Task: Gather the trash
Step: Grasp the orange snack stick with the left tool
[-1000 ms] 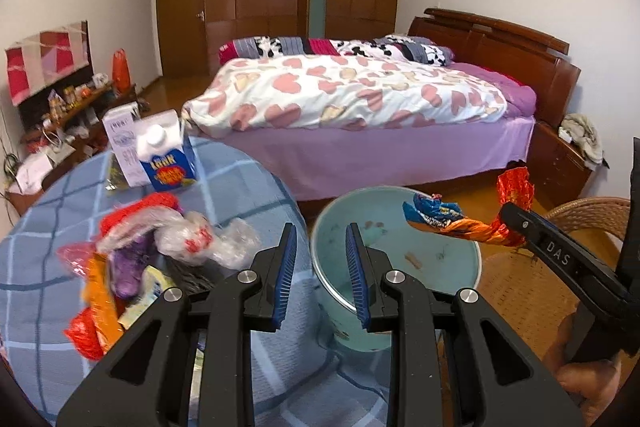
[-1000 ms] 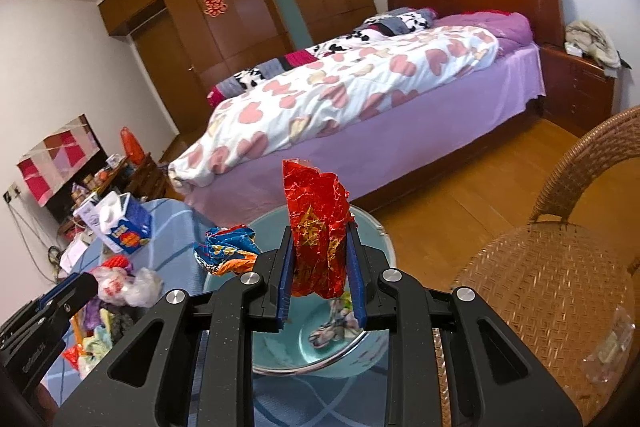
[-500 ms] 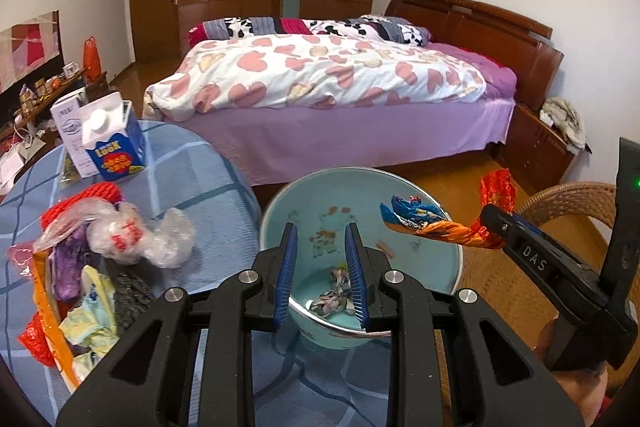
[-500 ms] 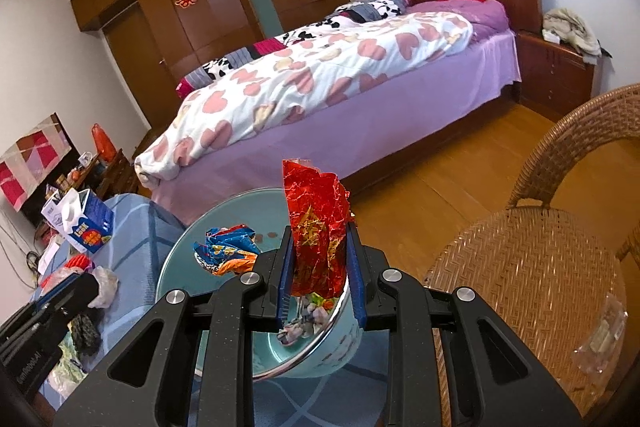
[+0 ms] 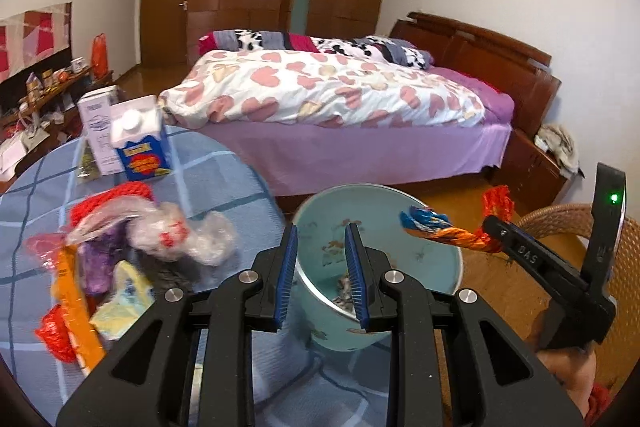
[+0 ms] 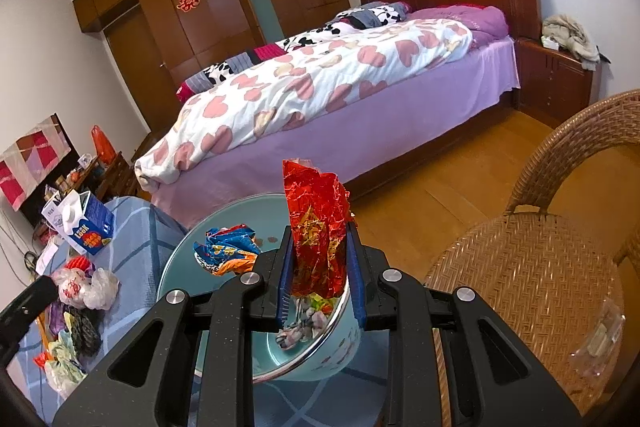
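My right gripper is shut on a crumpled red foil wrapper that stands up between its pads. A twisted blue-and-orange wrapper sticks out sideways from the same grip, over the teal basin. The left wrist view shows that gripper at the basin's right rim. Crumpled wrappers lie in the basin's bottom. My left gripper hovers at the basin's near rim, jaws close together and nothing between them. A trash pile of bags and wrappers lies on the table to its left.
The round table has a blue checked cloth. A milk carton and a white box stand at its far side. A wicker chair is to the right. A bed lies beyond the basin.
The left gripper swung right from the trash pile to face the basin, then eased back a little. The right gripper has kept the wrappers over the basin.
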Demonstrator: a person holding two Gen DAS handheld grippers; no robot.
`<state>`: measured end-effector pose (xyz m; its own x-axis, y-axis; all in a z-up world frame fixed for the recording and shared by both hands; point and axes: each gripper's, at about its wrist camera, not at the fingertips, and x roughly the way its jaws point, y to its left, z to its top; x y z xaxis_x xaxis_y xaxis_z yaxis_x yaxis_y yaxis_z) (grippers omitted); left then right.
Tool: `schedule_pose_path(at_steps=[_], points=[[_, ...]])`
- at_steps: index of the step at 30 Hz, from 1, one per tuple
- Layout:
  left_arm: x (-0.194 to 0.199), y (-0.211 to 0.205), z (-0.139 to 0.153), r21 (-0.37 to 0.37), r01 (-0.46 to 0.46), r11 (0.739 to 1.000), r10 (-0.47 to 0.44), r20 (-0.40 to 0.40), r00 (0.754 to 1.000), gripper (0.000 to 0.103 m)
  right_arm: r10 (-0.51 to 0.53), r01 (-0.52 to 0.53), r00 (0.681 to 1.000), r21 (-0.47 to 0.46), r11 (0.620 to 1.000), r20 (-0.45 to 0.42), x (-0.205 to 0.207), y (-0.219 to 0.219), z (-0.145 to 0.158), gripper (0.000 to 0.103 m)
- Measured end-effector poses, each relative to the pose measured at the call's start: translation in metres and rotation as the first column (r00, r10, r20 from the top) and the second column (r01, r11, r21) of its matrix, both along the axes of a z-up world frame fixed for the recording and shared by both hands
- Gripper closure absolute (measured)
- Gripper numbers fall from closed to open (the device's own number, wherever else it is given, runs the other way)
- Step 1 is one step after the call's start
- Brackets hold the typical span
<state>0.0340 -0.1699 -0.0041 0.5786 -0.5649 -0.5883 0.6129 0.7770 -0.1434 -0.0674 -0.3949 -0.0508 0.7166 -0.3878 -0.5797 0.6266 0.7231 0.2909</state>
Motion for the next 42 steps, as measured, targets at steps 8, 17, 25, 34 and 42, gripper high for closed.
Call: schedule_pose_path(at_steps=[8, 17, 25, 34, 42], points=[[0.003, 0.043, 0.003, 0.065, -0.184, 0.981, 0.183, 0.023, 0.983, 0.070, 0.006, -0.006, 1.000, 0.006, 1.000, 0.008, -0.001, 0.000, 0.003, 0.078], [0.022, 0.128, -0.022, 0.148, -0.421, 0.895, 0.428, -0.016, 0.904, 0.057, 0.018, -0.018, 1.000, -0.004, 1.000, -0.005, 0.001, 0.006, 0.002, 0.078], [0.037, 0.139, -0.063, 0.222, -0.439, 0.871, 0.471, -0.115, 0.875, 0.058, 0.010, -0.010, 1.000, 0.004, 1.000, 0.003, -0.001, 0.004, 0.003, 0.078], [0.054, 0.139, -0.095, 0.263, -0.448, 0.854, 0.501, -0.185, 0.846, 0.061, 0.024, -0.024, 1.000, 0.006, 1.000, -0.012, 0.002, 0.005, 0.000, 0.078], [0.044, 0.146, -0.073, 0.240, -0.457, 0.857, 0.490, -0.103, 0.865, 0.081, 0.021, -0.021, 0.999, 0.006, 1.000, -0.032, 0.005, 0.007, -0.003, 0.078]])
